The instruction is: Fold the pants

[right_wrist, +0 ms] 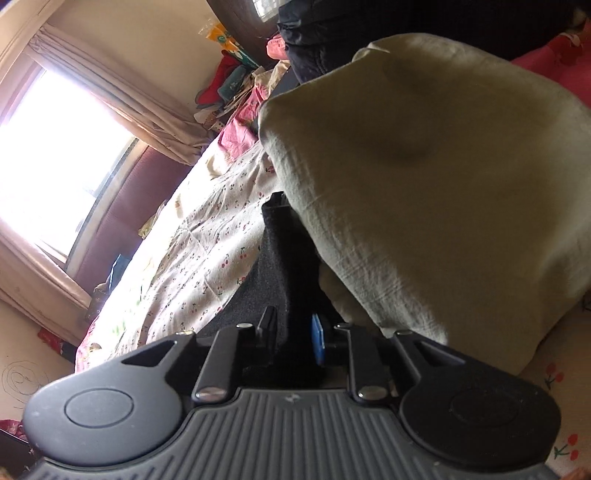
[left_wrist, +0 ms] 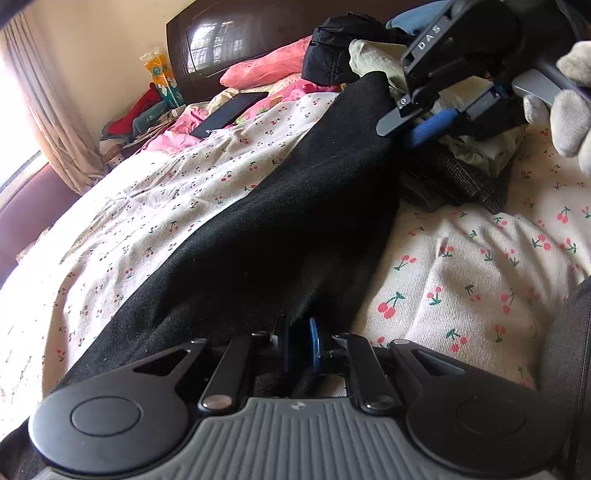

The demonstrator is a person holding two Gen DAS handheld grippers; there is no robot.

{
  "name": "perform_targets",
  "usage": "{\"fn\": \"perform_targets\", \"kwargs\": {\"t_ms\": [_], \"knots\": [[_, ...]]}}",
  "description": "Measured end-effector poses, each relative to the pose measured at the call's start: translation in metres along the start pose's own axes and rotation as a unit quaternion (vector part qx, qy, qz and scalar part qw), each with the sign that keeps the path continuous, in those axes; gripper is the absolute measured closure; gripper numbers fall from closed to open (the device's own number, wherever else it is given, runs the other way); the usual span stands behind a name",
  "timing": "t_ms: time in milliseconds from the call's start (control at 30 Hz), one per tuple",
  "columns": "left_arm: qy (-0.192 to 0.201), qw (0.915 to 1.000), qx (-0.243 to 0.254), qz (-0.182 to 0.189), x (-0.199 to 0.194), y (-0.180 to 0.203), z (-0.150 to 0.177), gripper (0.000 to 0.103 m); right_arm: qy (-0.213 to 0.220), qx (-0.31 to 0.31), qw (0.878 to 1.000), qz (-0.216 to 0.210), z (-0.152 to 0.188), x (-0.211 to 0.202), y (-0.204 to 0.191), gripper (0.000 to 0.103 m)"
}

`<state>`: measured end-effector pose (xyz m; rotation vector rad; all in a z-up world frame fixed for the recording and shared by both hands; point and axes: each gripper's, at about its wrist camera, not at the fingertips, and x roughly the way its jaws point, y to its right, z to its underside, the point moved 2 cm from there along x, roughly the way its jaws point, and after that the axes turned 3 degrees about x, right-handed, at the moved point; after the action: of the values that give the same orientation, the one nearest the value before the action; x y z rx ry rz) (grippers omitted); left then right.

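Observation:
Black pants (left_wrist: pixel 280 206) lie in a long band across the cherry-print bedspread (left_wrist: pixel 480 266). My left gripper (left_wrist: pixel 299 339) is shut on their near end, and the dark cloth bunches between its pads. In the right wrist view my right gripper (right_wrist: pixel 291 332) has black pants cloth (right_wrist: pixel 277 266) filling the narrow gap between its fingers. From the left wrist view, the right gripper (left_wrist: pixel 402 129) sits at the pants' far end, held by a gloved hand (left_wrist: pixel 569 110). The cloth rises towards it.
An olive-green garment (right_wrist: pixel 424 166) is heaped just right of the right gripper, over a dark grey folded cloth (left_wrist: pixel 454 181). A black bundle (left_wrist: pixel 332 48), a pink pillow (left_wrist: pixel 266 66) and a flat black tablet (left_wrist: pixel 229 114) lie near the headboard (left_wrist: pixel 221 33). A curtained window (right_wrist: pixel 55 147) lies to the left.

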<state>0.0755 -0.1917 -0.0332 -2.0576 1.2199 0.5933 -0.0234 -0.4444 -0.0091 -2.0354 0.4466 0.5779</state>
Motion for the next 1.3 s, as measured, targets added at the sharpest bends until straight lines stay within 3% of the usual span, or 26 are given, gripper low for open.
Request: {"fn": "perform_targets", "kwargs": {"t_ms": [133,367,500,567,667,767,833,900,933,967,1067,1133,1300], "knots": [[0.000,1.0000,-0.006,0.002,-0.003,-0.003,0.003,0.075,-0.008,0.013,1.000,0.010,0.004,0.009,0.001,0.069],[0.016,0.9998,-0.006,-0.009,-0.012,-0.005,0.006,0.075,-0.010,-0.039,0.995,0.092,0.012,0.040,-0.026,0.055],[0.034,0.9993,-0.006,-0.015,-0.019,-0.003,0.008,0.075,-0.004,-0.010,0.993,0.116,0.014,0.045,-0.031,0.051],[0.039,0.9991,-0.009,-0.012,-0.022,-0.004,0.009,0.073,-0.003,0.020,0.993,0.113,0.016,0.047,-0.030,0.032],[0.033,0.9992,0.001,-0.023,-0.016,-0.002,0.013,0.066,0.000,0.011,0.992,0.124,0.020,0.061,-0.038,0.021],[0.027,0.9993,0.007,-0.024,-0.013,-0.004,0.018,0.064,0.008,0.001,0.991,0.132,0.023,0.070,-0.041,0.017],[0.020,0.9993,0.018,-0.026,-0.007,-0.005,0.020,0.060,0.005,-0.012,0.993,0.119,0.025,0.068,-0.042,0.023],[0.018,0.9987,0.032,-0.036,-0.001,-0.005,0.020,0.059,-0.020,-0.010,0.995,0.100,0.023,0.074,-0.040,0.042],[0.015,0.9984,0.036,-0.041,0.001,-0.005,0.019,0.059,-0.029,0.001,0.995,0.095,0.022,0.077,-0.036,0.058],[0.012,0.9983,0.038,-0.043,0.001,-0.006,0.017,0.059,-0.033,0.011,0.995,0.091,0.020,0.080,-0.032,0.065],[0.006,0.9997,0.017,-0.019,-0.001,-0.011,0.013,0.080,-0.040,0.042,0.996,0.070,0.012,0.077,-0.016,0.083],[0.001,1.0000,-0.003,0.005,-0.004,-0.014,0.012,0.084,-0.042,0.048,0.997,0.046,0.007,0.069,-0.009,0.093],[0.006,0.9981,-0.035,0.051,-0.024,-0.020,0.009,0.085,-0.028,0.023,0.999,0.018,0.000,0.046,-0.006,0.095]]}}
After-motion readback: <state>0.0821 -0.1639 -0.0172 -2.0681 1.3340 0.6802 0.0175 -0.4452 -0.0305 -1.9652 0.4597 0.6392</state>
